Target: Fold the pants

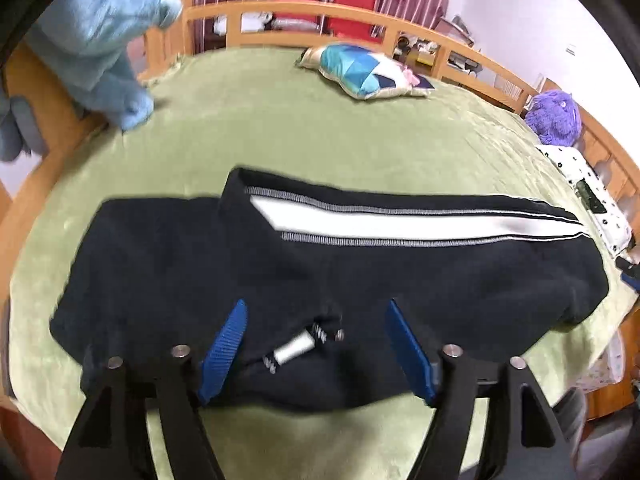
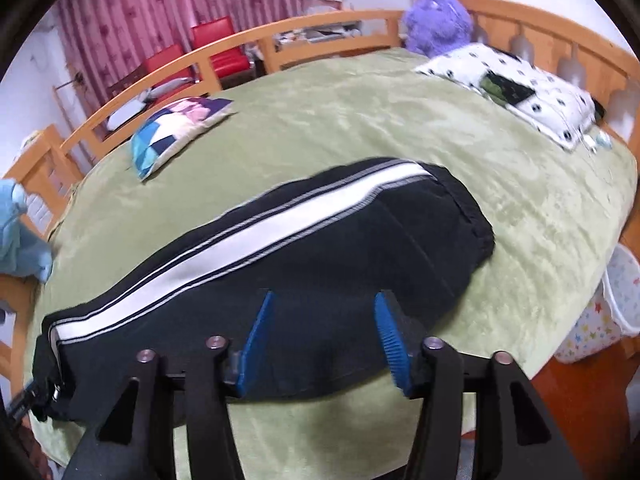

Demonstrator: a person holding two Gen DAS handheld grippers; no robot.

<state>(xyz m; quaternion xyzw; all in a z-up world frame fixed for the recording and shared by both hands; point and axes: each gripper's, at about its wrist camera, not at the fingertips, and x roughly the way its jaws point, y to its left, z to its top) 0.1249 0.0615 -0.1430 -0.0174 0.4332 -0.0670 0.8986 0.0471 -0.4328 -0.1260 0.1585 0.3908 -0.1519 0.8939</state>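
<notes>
Black pants [image 1: 360, 272] with a white side stripe edged in grey lie folded lengthwise on the green bed cover [image 1: 320, 128]. In the left wrist view my left gripper [image 1: 316, 312] hangs open above the near edge of the pants, blue pads wide apart, with a white drawstring end [image 1: 296, 348] lying on the cloth between them and untouched. In the right wrist view the pants [image 2: 340, 256] stretch from lower left to the right. My right gripper [image 2: 324, 304] is open over their near edge, with nothing pressed between its pads.
A wooden bed rail [image 1: 360, 20] runs round the far side. A patterned cushion [image 1: 372, 76], a purple plush toy [image 1: 554, 114], a white spotted pillow [image 2: 516, 88] and a light blue plush [image 1: 100, 40] lie on the bed. Red chairs [image 2: 200, 52] stand by a pink curtain.
</notes>
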